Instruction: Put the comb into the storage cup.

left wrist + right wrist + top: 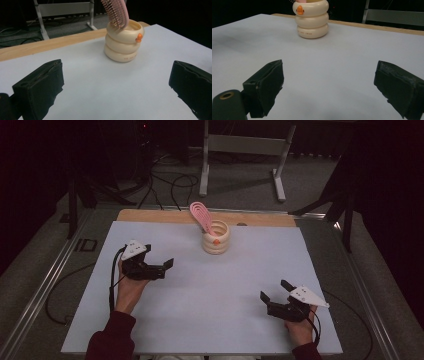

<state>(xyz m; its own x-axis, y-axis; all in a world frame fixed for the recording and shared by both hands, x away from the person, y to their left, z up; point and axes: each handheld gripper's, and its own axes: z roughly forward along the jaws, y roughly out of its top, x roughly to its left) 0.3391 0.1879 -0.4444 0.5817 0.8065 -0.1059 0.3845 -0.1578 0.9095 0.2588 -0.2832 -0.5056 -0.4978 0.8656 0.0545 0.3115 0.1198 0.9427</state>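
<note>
surface: white sheet (210, 295) covering a wooden table (150, 215), whose bare wood strip shows along the far edge.
left gripper: the left gripper (162, 266) sits at the left of the sheet in the high view, held in a hand (129, 292) with a dark red sleeve (112, 337); its jaws stand wide apart and hold nothing, aimed toward the middle of the sheet.
left gripper view: the two black jaws rise far apart at the bottom corners, with bare sheet between them and the holder beyond.
holder: a cream ringed holder (216, 238) with a small orange knob (139, 37) stands upright near the far middle of the sheet, well apart from both grippers.
brush: a pink hairbrush (201, 215) stands in the holder, its head leaning up and to the left.
right gripper: the right gripper (274, 290) rests at the near right of the sheet, jaws spread and empty, pointing toward the far left.
right gripper view: the holder (311, 20) stands ahead, left of centre, past the parted jaws.
</note>
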